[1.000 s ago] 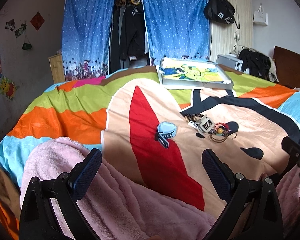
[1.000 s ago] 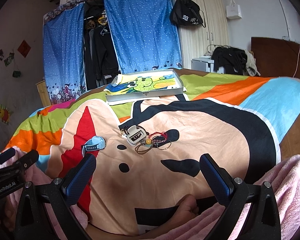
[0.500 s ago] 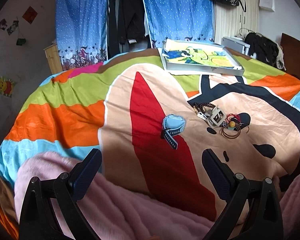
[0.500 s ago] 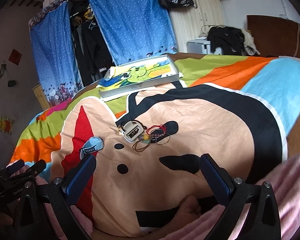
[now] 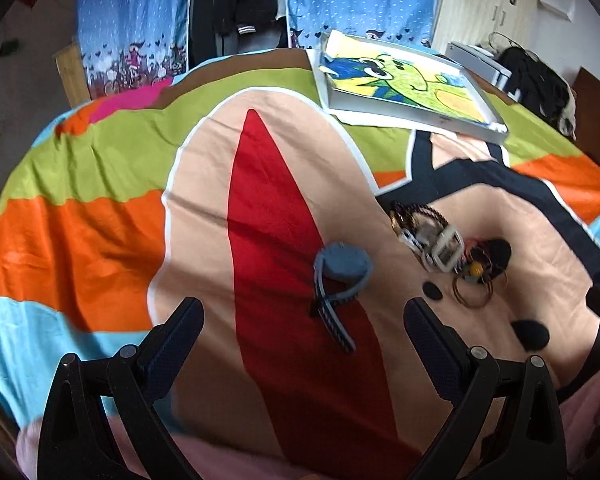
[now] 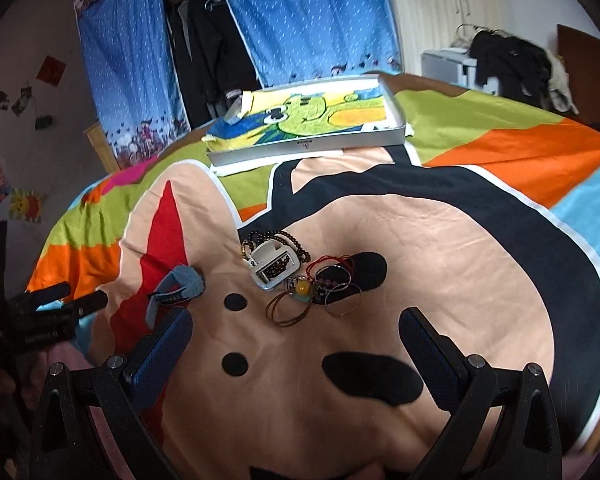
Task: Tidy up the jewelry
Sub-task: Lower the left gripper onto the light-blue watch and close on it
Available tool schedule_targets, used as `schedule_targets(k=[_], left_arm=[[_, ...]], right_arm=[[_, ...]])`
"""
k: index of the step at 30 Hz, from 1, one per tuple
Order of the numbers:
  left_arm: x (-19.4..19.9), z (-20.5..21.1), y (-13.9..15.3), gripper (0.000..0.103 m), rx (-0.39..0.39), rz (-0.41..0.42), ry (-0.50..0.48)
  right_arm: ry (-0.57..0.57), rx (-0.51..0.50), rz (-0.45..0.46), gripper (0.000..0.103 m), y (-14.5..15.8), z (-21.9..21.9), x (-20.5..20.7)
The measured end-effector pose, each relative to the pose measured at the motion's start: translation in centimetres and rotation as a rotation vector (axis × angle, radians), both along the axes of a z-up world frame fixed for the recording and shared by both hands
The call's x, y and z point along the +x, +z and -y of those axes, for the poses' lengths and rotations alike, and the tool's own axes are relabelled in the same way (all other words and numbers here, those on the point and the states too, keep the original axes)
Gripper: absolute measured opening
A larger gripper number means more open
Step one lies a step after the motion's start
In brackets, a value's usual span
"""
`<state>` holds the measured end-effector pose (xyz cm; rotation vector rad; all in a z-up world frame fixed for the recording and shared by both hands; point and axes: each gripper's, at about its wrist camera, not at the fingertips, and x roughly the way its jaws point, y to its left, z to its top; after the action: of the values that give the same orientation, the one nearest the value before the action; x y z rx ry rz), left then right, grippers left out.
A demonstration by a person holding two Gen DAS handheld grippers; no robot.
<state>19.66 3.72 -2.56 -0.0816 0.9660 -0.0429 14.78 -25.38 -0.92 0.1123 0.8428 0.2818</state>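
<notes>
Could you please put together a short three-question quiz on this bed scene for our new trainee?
1. True or false: the left tool is shut on the blue watch.
2. What lies nearest the white buckle: A) bangles, B) tray, C) curtain?
3. Fill in: the shallow tray sits at the ___ end of the bedspread.

Key: 1 false, both tools are open and empty; 2 A, the bangles; 3 far.
</notes>
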Motion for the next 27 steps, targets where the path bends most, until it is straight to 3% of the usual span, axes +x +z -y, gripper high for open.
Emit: schedule_targets(k=[6, 9, 14, 20, 25, 27], left_arm=[[2.8, -1.5, -1.4, 0.098, -0.137, -0.078, 0.002], [4.0, -1.7, -2.3, 0.097, -0.174, -0.119, -0.001], [5.3, -0.5, -3.9, 0.096, -0.152, -0.171, -0.056], [6.3, 1.3, -6.1, 0.085, -0.106, -0.213, -0.126], [7.1, 2.6, -7.7, 0.063, -0.067, -0.247, -0.146], [7.2, 2.5, -8.1, 0.059, -0.062, -0.262, -0.145]], right_arm=[[0.067, -0.024, -0.003, 0.103, -1.3, 0.2, 3.1], [0.105, 0.012, -0.018, 0.103, -2.6, 0.1, 4.5], [0.149, 0.050, -0.059, 0.103, -4.4, -0.2, 6.3], [0.168, 0.060, -0.120, 0.100, -6.2, -0.5, 7.3], [0.197, 0.028, -0.150, 0.075, -7.6, -1.7, 7.6], [0.207, 0.016, -0.164, 0.067, -8.2, -2.2, 8.0]])
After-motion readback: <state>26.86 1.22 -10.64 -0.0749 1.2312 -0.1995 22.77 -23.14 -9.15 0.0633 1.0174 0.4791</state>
